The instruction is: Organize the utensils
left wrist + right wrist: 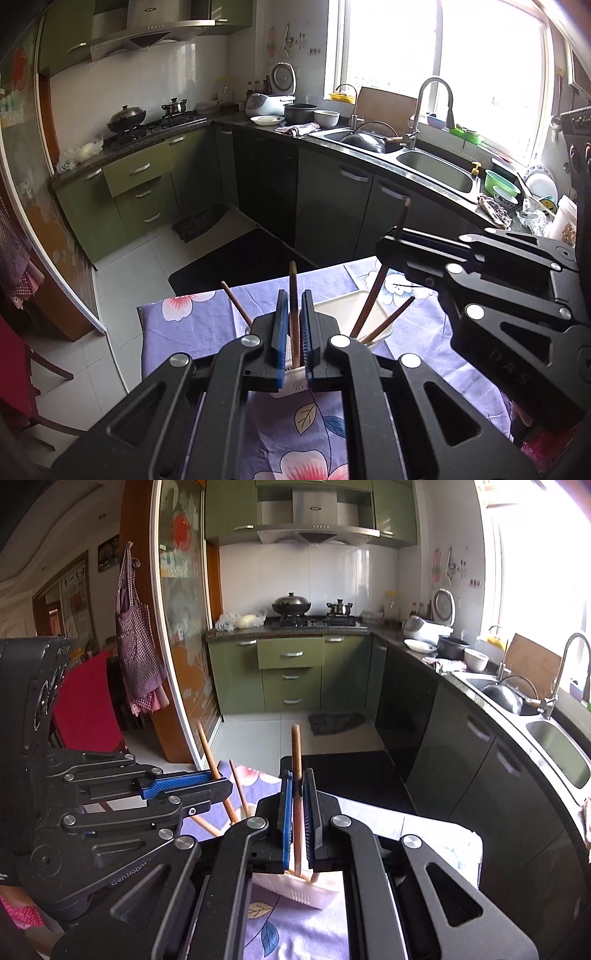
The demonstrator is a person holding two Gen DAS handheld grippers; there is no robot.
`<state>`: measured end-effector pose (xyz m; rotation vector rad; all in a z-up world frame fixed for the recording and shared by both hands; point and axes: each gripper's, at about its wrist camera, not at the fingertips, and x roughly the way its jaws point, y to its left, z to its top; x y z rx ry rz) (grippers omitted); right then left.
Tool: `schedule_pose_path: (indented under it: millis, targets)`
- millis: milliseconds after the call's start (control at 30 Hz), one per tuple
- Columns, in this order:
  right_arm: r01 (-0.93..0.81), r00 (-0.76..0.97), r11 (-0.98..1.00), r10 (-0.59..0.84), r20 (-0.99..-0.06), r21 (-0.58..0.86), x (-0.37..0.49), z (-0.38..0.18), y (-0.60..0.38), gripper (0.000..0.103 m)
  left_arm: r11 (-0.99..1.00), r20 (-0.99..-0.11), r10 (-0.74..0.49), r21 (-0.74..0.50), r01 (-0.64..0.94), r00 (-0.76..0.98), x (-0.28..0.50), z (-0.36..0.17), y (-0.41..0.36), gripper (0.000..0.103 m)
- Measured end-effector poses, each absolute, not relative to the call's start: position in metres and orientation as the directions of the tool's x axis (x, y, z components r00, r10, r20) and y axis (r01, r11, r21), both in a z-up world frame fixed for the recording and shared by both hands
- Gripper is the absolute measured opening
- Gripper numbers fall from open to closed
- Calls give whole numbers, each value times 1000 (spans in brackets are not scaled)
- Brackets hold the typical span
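Leaning chopsticks fan out of the white holder, crowding the space above it. The right claw blocks its right side. The bench lies open on the left.

Left gripper, black with blue pads, is closed on an upright brown wooden chopstick over a white slotted plastic holder. To its right, right gripper clamps another chopstick.

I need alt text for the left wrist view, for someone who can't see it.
The left gripper is shut on an upright wooden chopstick over a white holder of chopsticks on a floral tablecloth. At right, the right gripper grips another chopstick; a kitchen lies beyond.
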<state>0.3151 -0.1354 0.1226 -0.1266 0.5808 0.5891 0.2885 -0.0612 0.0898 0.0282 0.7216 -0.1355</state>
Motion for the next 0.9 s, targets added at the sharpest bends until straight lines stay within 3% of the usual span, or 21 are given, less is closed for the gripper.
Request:
schedule_pose_path:
  millis: [200,267,500,567,767,900]
  targets:
    - [-560,676,826,497,-544,60,301,115,-143,11,990,-655,-124,-31,138,746,273,83,-59,35]
    - [-562,685,824,513,-518,72,286,119,-154,23,989,-641,-135,-41,142,756,260,84,-57,47]
    - [-519,747,848,510,-426,106,206,105,-213,35,991,-567,-125,-35,128,814,188,73,-47,83]
    - [-502,755,857,501,-424,119,185,85,-229,50,994,-563,-106,-27,110,820,170,58,-47,90]
    - [-457,779,884,453,-434,103,124,13,-255,87,996,-585,-84,-27,85,807,129,-1,-46,96]
    - [-426,800,897,436,-412,122,93,-16,-266,97,997,-597,-80,-51,62,798,113,-26,-43,96]
